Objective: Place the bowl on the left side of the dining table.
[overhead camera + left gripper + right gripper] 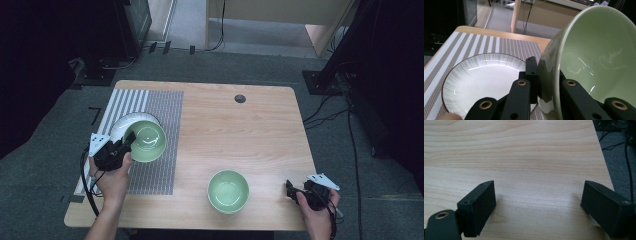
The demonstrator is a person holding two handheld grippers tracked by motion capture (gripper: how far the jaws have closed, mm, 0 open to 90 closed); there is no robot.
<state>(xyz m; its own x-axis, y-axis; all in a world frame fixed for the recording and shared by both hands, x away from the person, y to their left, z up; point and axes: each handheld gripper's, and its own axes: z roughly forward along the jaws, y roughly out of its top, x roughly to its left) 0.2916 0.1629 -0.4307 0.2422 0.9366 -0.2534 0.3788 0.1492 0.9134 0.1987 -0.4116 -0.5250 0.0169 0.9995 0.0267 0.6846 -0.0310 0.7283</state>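
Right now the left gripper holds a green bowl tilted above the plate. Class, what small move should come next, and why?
Probably lower and level the held bowl onto the white plate. The left gripper is clamped on its rim, the bowl tilts above the plate on the striped mat, and the right gripper rests open, away from the other bowl.

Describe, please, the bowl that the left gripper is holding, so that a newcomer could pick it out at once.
Start at the striped placemat on the left part of the wooden table. On it lies a white plate, and over that plate the left gripper grips a pale green bowl by its rim. Unlike the other green bowl, which stands on bare wood, this one is tilted.
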